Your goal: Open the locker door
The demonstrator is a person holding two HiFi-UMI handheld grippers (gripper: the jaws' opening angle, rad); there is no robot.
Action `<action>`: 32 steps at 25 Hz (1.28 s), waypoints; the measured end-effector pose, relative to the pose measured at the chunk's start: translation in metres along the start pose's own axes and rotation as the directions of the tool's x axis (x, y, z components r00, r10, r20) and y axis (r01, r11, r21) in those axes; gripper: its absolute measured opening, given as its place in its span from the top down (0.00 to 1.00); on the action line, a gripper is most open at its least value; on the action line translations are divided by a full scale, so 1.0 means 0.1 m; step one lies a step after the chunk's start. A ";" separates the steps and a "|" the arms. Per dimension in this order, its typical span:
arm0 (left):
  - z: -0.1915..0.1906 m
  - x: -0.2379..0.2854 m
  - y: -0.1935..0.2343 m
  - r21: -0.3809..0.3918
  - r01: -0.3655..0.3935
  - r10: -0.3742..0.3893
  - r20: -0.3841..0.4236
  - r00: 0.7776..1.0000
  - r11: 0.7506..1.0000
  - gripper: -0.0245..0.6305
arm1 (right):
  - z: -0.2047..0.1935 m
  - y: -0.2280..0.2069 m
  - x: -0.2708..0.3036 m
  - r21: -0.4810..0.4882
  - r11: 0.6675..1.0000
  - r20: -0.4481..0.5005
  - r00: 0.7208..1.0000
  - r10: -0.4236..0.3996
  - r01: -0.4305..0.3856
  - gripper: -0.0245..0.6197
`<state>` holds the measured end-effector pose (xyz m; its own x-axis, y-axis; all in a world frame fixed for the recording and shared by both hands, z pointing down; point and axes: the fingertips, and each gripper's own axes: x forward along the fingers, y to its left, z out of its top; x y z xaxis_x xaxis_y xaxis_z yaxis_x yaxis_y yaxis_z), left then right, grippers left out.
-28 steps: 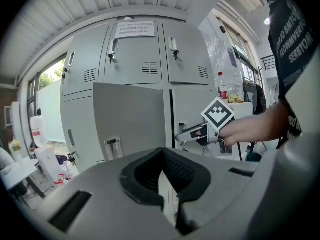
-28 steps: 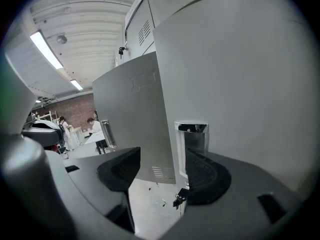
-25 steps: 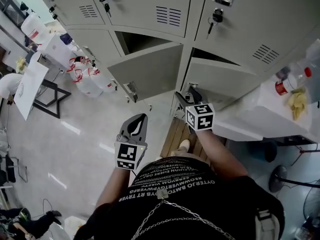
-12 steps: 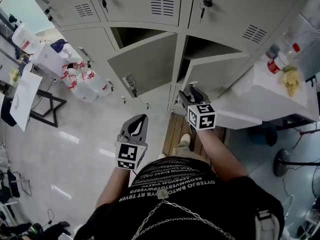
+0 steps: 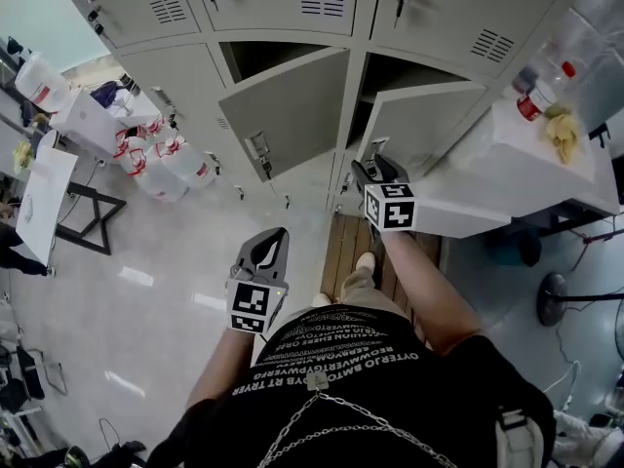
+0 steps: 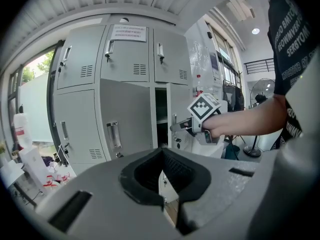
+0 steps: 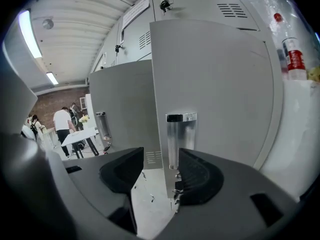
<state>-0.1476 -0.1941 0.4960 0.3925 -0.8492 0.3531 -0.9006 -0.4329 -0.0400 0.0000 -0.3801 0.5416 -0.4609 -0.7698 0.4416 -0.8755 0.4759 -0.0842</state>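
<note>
- Bank of grey metal lockers [image 5: 283,8] fills the top of the head view. The upper row is shut and two lower doors stand ajar.
- Task's thing is the right-hand lower grey locker door [image 5: 424,125]. It is swung partway out with a dark compartment showing behind it. The neighbouring lower grey door [image 5: 292,105] is also part open.
- Right hand-held gripper [image 5: 370,172] sits at the free edge of the right-hand door. Its jaws stand apart and have just been opening. In the right gripper view the door's edge appears to lie in the gap, with neither pad pressing on it.
- Left hand-held gripper [image 5: 268,244] hangs low and well back from the lockers, jaws drawn together, empty.
- Upright chrome bar handle [image 7: 181,139] shows just above the right pad.
- Judgement: the door is already loose, so no firm pinch is needed. Hook a pad behind the edge or handle, then pull along the hinge's arc rather than straight back, so the pad does not slip off.
</note>
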 end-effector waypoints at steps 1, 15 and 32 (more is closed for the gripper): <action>-0.02 -0.02 -0.01 0.002 0.006 -0.006 -0.002 1.000 1.000 0.96 | 0.02 -0.03 0.03 0.003 1.000 0.002 1.000 -0.016 0.016 0.63; -0.11 -0.21 0.06 -0.008 0.000 0.000 -0.007 1.000 1.000 0.96 | 0.14 -0.12 0.25 0.017 0.997 -0.015 0.997 -0.079 0.080 0.74; -0.05 -0.02 -0.33 0.021 0.091 -0.091 0.006 0.996 0.996 0.96 | -0.14 -0.11 -0.32 -0.033 0.999 0.014 1.000 0.024 -0.023 0.79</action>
<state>-0.1192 -0.1767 0.5010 0.4736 -0.8082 0.3499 -0.8573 -0.5142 -0.0273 0.0261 -0.3546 0.5408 -0.4833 -0.7640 0.4274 -0.8593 0.5073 -0.0650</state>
